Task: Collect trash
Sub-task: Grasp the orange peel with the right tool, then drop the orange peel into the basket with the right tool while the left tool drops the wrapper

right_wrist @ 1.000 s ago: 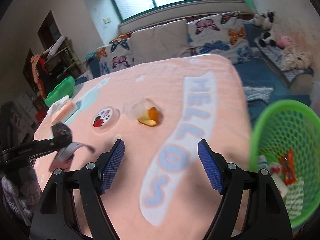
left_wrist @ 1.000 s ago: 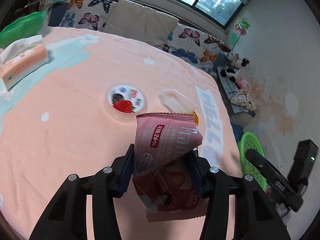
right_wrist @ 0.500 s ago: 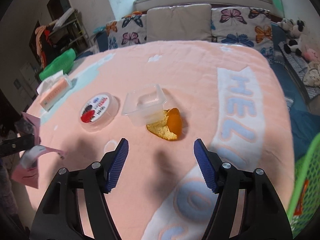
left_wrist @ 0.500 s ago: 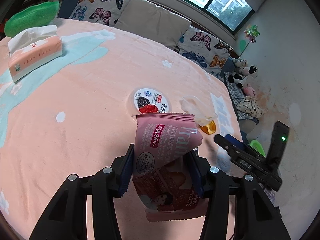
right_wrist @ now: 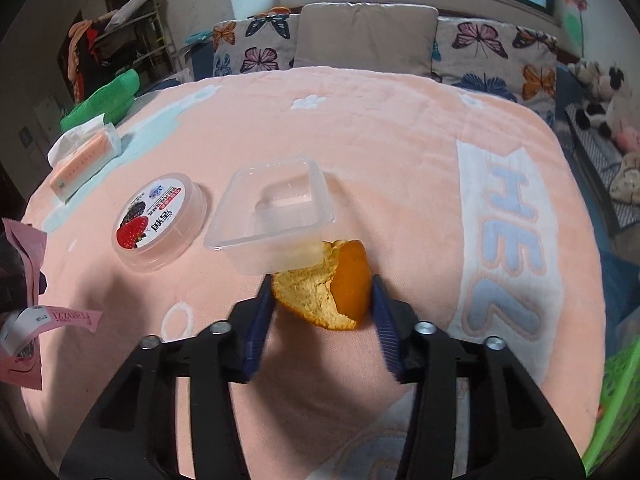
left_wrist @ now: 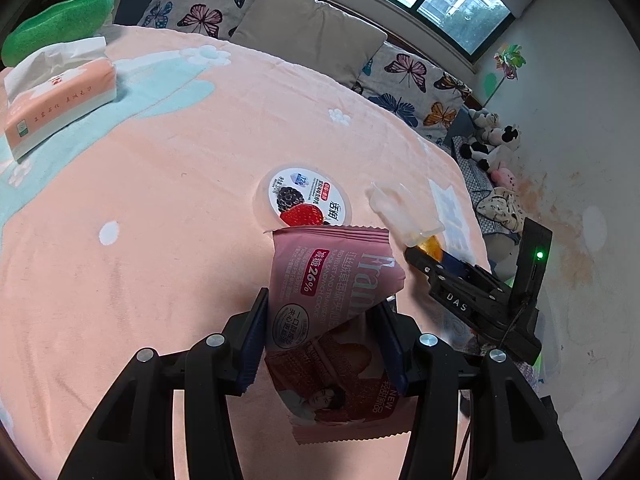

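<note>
Room: open pink blanket [right_wrist: 392,152] beyond your clear tray [right_wrist: 276,208].
Right gripper [right_wrist: 322,300]: angled down, jaws just closing around orange peel [right_wrist: 324,292], pads at its sides.
Left gripper [left_wrist: 322,332]: you're clamping the pink wrapper [left_wrist: 332,312].

pink wrapper [left_wrist: 320,280] reads "26%" and "new"; blanket [right_wrist: 516,216] reads "he".

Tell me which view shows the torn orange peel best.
The right wrist view: the torn orange peel lies centred between the right gripper pads, which have just been closing. The left wrist view shows only a sliver behind the clear plastic tray.
</note>
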The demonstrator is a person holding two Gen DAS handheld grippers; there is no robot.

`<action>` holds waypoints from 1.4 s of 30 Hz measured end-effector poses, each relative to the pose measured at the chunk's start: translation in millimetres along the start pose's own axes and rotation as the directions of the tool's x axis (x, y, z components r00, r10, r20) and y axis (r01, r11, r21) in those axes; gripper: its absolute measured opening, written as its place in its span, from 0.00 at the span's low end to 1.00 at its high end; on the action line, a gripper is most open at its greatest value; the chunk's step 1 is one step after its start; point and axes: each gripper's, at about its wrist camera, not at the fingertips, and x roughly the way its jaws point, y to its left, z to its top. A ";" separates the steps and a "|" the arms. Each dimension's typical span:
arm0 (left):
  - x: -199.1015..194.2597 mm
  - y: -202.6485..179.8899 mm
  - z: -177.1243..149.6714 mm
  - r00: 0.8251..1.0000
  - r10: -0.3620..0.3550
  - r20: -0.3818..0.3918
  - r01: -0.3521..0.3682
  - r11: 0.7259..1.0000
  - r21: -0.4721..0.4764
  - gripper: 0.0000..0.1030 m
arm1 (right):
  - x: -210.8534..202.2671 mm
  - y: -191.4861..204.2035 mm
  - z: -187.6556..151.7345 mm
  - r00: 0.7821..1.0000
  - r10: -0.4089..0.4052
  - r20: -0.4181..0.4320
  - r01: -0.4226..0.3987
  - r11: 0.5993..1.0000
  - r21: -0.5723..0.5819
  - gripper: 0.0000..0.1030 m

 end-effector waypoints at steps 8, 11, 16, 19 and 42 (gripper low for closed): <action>-0.1 -7.1 -1.9 1.000 -0.011 -0.003 0.011 1.000 0.014 0.47 | -18.3 -0.2 -11.0 1.000 -0.008 0.001 0.008 1.000 0.010 0.35; -2.8 -16.1 -4.9 1.000 -0.022 -0.001 0.022 0.999 0.033 0.47 | -31.7 -1.5 -19.1 1.000 -0.001 0.006 0.001 1.000 0.026 0.35; -4.5 -34.0 -11.2 0.999 -0.049 -0.007 0.049 0.997 0.063 0.47 | -61.8 -4.3 -40.9 1.000 -0.005 0.012 0.004 0.999 0.053 0.35; -4.3 -48.3 -16.8 0.998 -0.068 -0.016 0.070 0.994 0.086 0.47 | -78.3 -4.2 -55.6 1.000 -0.019 0.011 0.018 0.998 0.052 0.35; 2.2 -93.0 -31.2 0.992 -0.114 -0.053 0.121 0.980 0.158 0.47 | -127.9 -24.2 -113.0 0.973 -0.232 -0.003 0.232 0.972 0.018 0.35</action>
